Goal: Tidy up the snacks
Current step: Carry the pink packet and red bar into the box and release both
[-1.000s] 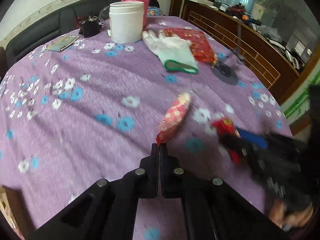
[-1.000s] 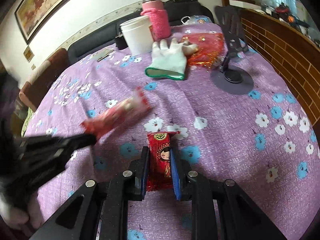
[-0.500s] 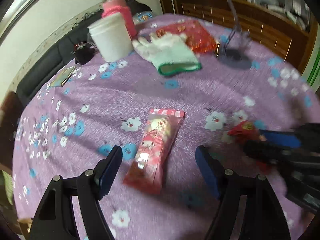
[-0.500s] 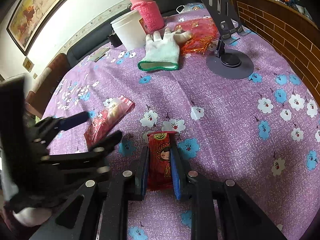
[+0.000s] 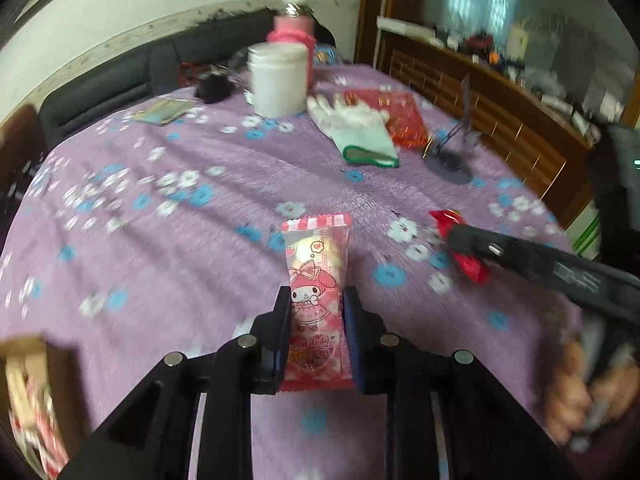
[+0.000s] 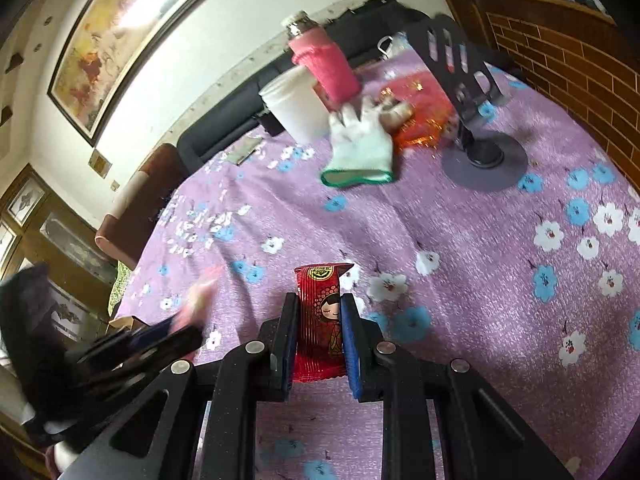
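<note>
Over purple floral tablecloth [image 5: 168, 248], left gripper [image 5: 316, 320] is clamping pink snack packet [image 5: 318, 300] while right gripper [image 6: 319, 320] is pinching red snack packet [image 6: 320, 320].

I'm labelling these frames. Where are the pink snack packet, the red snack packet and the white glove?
pink snack packet [image 5: 316, 280], left wrist view, printed front between the fingers.
red snack packet [image 6: 320, 312], right wrist view, printed face.
white glove [image 6: 360, 140], right wrist view, palm.

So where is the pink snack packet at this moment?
In the left wrist view the pink snack packet sits between the fingers of the left gripper, above the purple tablecloth, left of the red snack packet.
</note>
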The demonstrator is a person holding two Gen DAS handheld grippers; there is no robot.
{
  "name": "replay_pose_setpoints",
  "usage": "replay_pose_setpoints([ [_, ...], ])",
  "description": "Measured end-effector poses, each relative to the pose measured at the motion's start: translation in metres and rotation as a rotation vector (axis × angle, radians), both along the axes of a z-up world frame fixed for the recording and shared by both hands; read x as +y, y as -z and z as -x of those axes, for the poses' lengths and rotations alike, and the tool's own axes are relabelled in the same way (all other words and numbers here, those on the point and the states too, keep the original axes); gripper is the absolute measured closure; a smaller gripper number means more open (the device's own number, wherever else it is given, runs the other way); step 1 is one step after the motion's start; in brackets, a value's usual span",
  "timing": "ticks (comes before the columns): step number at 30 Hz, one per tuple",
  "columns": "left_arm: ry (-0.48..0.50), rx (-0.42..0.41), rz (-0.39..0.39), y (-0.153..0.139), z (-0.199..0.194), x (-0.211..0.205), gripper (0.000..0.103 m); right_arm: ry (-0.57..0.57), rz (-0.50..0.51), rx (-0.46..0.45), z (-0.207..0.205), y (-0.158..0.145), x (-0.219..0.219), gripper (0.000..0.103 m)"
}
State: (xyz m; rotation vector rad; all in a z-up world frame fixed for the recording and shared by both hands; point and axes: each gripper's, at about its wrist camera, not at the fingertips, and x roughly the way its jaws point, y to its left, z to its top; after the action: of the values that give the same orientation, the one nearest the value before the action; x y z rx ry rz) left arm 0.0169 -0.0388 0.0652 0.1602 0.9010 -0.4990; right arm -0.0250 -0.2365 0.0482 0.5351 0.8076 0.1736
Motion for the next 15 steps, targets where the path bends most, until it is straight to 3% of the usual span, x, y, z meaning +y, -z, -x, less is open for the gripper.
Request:
replay_pose_setpoints([
  [6, -0.158, -0.033, 0.084, -0.020, 0.063, 0.075, 0.079, -0.021, 0.056, -0.015, 0.000, -0.001, 0.015, 0.082],
  [10, -0.264, -0.036, 0.195, -0.023, 0.105, 0.133, 0.079, -0.028, 0.117, -0.022, 0.005, 0.001, 0.026, 0.082],
  [15, -0.372, -0.067, 0.240, -0.026, 0.142, 0.193, 0.079, -0.024, 0.182, -0.067, 0.019, -0.006, 0.043, 0.082],
])
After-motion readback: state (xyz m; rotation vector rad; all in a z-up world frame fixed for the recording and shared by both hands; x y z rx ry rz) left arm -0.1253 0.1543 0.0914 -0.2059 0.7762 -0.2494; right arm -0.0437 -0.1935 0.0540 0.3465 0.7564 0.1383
